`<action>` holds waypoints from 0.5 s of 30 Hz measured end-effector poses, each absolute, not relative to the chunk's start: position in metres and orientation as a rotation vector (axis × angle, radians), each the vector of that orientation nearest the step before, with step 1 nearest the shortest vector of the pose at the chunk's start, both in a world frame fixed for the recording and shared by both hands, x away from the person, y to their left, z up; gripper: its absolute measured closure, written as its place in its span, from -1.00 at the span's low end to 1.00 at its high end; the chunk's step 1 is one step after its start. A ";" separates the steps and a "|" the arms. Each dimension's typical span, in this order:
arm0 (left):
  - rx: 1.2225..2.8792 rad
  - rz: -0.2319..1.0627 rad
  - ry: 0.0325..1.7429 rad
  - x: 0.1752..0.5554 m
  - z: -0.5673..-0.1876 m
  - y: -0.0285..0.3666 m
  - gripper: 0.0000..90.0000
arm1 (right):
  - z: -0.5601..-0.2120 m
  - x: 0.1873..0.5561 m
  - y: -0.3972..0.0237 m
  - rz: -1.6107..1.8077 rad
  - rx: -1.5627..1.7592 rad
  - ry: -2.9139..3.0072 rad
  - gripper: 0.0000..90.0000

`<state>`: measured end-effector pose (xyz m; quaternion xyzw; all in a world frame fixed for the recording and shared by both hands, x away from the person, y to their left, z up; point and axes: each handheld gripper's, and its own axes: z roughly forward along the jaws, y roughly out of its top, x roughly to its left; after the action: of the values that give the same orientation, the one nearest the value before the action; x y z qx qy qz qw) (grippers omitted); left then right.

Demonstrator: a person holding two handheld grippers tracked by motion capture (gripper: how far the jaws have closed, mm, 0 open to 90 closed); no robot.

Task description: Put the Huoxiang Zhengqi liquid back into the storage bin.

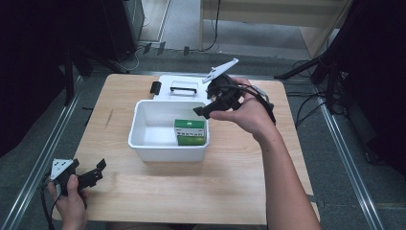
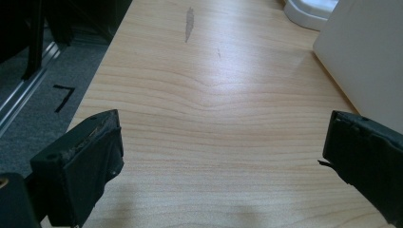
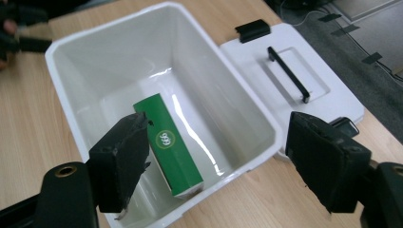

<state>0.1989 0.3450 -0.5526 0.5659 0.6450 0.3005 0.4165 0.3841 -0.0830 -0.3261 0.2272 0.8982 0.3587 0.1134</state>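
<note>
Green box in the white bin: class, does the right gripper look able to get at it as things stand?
Probably yes. The right gripper hangs open over the bin, whose lid lies aside, and nothing covers the green box.

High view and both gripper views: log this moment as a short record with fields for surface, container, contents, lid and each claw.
surface: light wooden table
container: open white plastic bin, mid-table
contents: green cardboard box lying against one wall
lid: white plastic lid with black handle, flat on the table beside the bin's far side
left claw: open, holding nothing, low at the table's near left corner
right claw: open, holding nothing, over the bin's right end above the box
</note>
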 end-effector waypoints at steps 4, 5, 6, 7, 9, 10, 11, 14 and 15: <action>1.422 0.757 1.620 0.199 -0.553 0.345 -0.99 | -0.329 0.386 -0.104 1.109 0.766 2.543 -0.52; 1.423 0.758 1.619 0.199 -0.553 0.345 -0.99 | -0.330 0.386 -0.109 1.119 0.787 2.533 -0.53; 1.422 0.759 1.618 0.199 -0.553 0.345 -0.99 | -0.332 0.386 -0.115 1.134 0.801 2.515 -0.54; 1.423 0.759 1.619 0.199 -0.553 0.345 -0.99 | -0.336 0.386 -0.123 1.150 0.836 2.495 -0.55; 1.423 0.761 1.618 0.199 -0.553 0.345 -0.99 | -0.337 0.386 -0.126 1.155 0.842 2.487 -0.57; 1.423 0.761 1.618 0.199 -0.553 0.345 -0.99 | -0.340 0.386 -0.130 1.157 0.850 2.476 -0.57; 1.423 0.762 1.617 0.199 -0.553 0.345 -0.99 | -0.342 0.385 -0.133 1.158 0.860 2.465 -0.58; 1.422 0.763 1.615 0.199 -0.553 0.344 -0.99 | -0.350 0.385 -0.142 1.156 0.895 2.439 -0.62; 1.422 0.762 1.616 0.199 -0.553 0.344 -0.99 | -0.352 0.384 -0.145 1.157 0.911 2.428 -0.65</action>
<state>0.1988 0.3444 -0.5527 0.5664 0.6436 0.3034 0.4159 0.3843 -0.1448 -0.3524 0.3171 0.8453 0.4029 0.1504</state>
